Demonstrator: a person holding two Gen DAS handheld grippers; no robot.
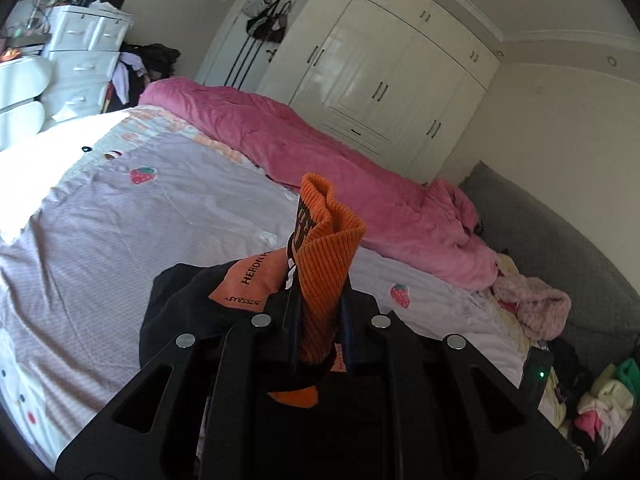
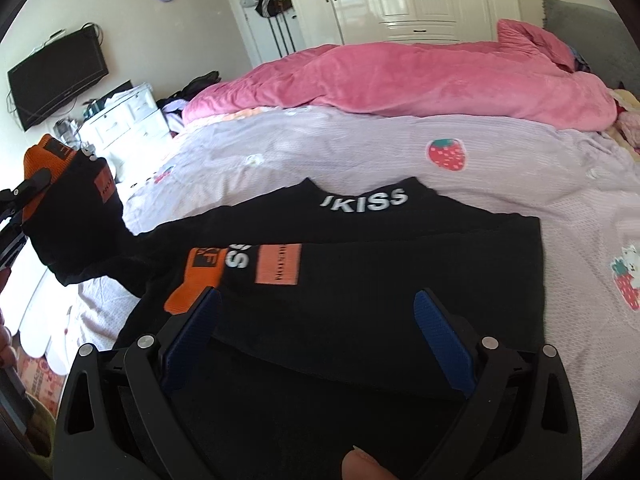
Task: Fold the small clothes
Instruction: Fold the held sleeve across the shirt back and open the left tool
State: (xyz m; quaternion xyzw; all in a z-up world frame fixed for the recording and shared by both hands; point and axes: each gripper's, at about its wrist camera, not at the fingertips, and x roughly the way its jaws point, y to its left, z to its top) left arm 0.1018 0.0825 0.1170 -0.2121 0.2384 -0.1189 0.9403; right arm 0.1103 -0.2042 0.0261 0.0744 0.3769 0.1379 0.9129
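Bedspread [image 2: 360, 152] bears a black top [image 2: 380, 280], spread flat with one sleeve already laid across its chest. The left gripper [image 1: 318, 300] pinches the other sleeve's orange cuff [image 1: 324, 248] in nearly closed jaws and holds it raised off the bed, probably to fold it inward. The right gripper [image 2: 316, 312] hovers over the top near the hem, jaws wide and empty, likely ready to steady the cloth.

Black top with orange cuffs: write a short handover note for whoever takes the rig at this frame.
Left gripper: shut on one orange cuff, sleeve lifted off the bed.
Right gripper: open, empty, over the black top.
Top lies on the lilac bedsheet; the other orange cuff rests on its body.
Done: that sleeve appears folded in.
Left: lay the lifted sleeve across, then fold the body.
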